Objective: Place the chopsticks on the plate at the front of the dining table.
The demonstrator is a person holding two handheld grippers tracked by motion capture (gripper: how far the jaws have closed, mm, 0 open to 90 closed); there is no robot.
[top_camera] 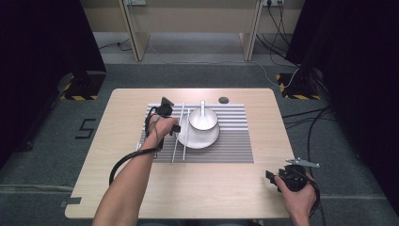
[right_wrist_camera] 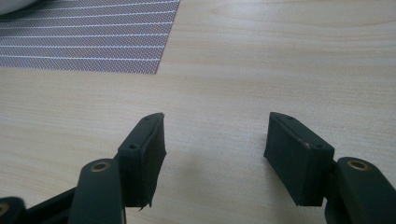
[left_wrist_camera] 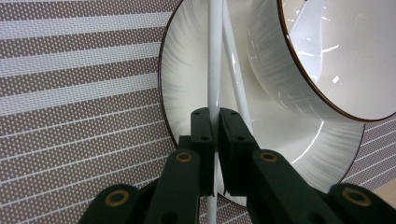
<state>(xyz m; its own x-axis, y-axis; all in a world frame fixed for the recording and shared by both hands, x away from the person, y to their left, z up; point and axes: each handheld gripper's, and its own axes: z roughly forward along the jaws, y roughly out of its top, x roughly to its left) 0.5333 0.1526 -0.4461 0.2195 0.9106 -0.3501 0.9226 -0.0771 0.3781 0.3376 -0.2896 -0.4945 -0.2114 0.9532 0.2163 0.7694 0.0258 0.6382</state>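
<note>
White chopstick (left_wrist_camera: 215,70) clamped between closed jaws of left gripper (left_wrist_camera: 215,135), shaft running straight ahead, crossing left rim of plate (left_wrist_camera: 187,93) on striped mat (top_camera: 235,141) at table centre. Second chopstick (left_wrist_camera: 236,79) just beside, leaning toward bowl (left_wrist_camera: 280,70). Advised: lift evenly, keep clear of plate rim. Right gripper (right_wrist_camera: 215,140) idle, jaws apart, near table's right front corner.
</note>
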